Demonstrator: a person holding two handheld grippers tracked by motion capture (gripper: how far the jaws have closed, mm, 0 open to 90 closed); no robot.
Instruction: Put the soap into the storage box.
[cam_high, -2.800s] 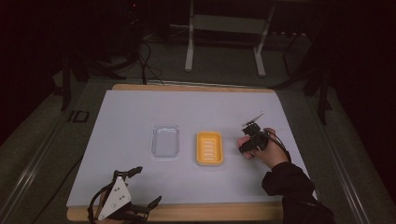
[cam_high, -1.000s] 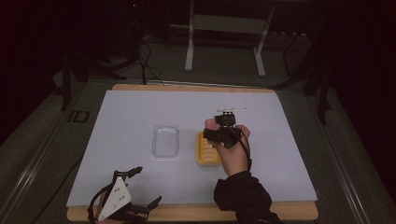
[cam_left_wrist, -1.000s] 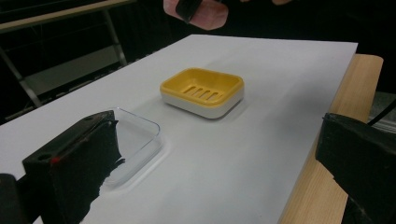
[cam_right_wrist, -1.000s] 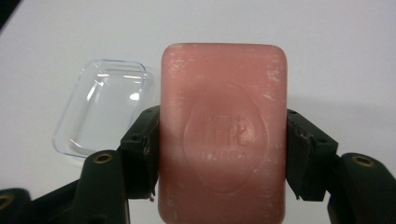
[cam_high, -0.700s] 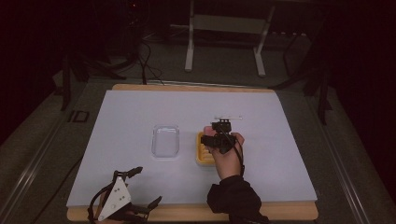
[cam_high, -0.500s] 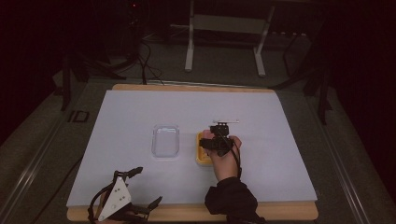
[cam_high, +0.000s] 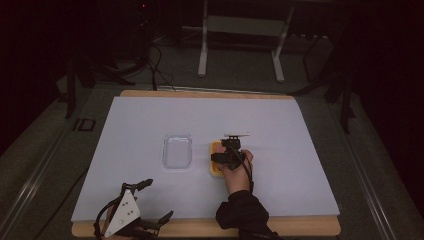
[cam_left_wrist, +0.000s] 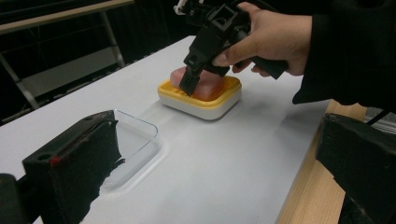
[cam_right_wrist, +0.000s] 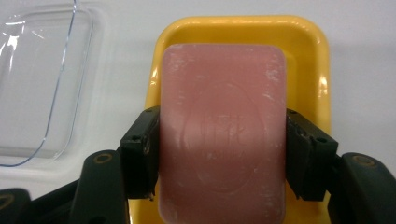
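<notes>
A pink bar of soap (cam_right_wrist: 222, 126) sits between the pads of my right gripper (cam_right_wrist: 222, 154), which is shut on its two long sides. Directly under it is a yellow soap dish (cam_right_wrist: 243, 28); whether the bar rests in it I cannot tell. In the left gripper view the right gripper (cam_left_wrist: 189, 86) points down into the dish (cam_left_wrist: 201, 100), held by a hand, with the soap (cam_left_wrist: 208, 86) at its tips. From above, the right gripper (cam_high: 223, 154) covers most of the dish (cam_high: 213, 167). My left gripper (cam_high: 155, 200) lies open at the front left.
A clear plastic tray (cam_high: 177, 151) lies just left of the dish; it is also in the left gripper view (cam_left_wrist: 135, 140) and the right gripper view (cam_right_wrist: 32, 70). A white sheet (cam_high: 300, 130) covers the table, with a wooden edge (cam_high: 300, 227) at the front.
The right hand came from the right of the dish to above it, then sank toward it with the pink soap in its jaws. The left gripper has stayed put.
</notes>
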